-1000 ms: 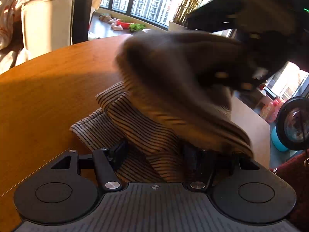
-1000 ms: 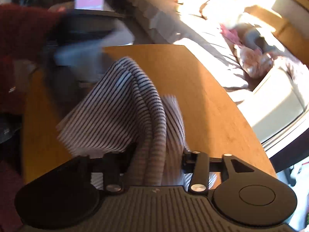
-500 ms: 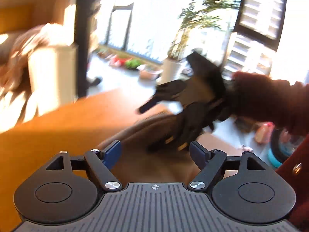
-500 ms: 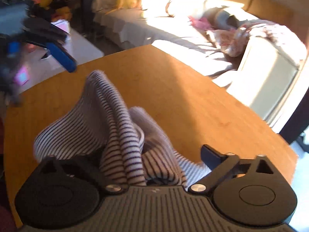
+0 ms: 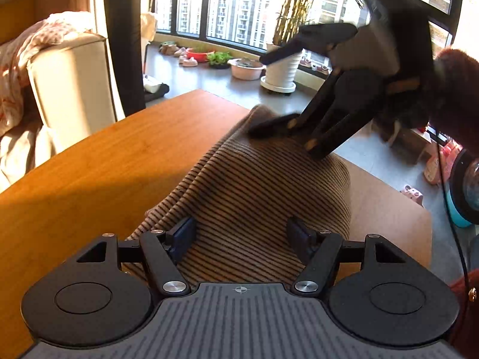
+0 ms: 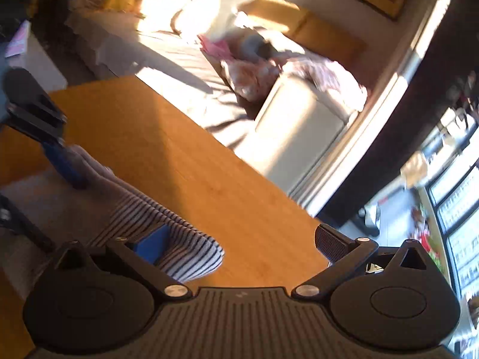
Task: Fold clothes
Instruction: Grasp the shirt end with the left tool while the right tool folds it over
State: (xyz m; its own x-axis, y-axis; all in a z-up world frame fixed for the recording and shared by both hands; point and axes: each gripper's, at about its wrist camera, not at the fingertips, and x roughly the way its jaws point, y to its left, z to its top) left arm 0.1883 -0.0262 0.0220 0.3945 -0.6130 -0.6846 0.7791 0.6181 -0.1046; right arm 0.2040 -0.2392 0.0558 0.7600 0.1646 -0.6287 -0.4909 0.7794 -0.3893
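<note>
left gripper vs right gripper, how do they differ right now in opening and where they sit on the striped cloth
The left gripper is partly open and closing, with the striped cloth lying between its fingers; the right gripper is spread fully wide. The left gripper sits squarely over the cloth, while the right gripper is at the cloth's edge, mostly over bare table. Neither pinches the cloth.

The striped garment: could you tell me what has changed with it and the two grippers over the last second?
The right gripper let go of the striped garment, which dropped from a lifted bunch onto the table; its jaws are now wide. The left gripper is closing, with the cloth lying between its jaws, unpinched. The table stayed as it was.
</note>
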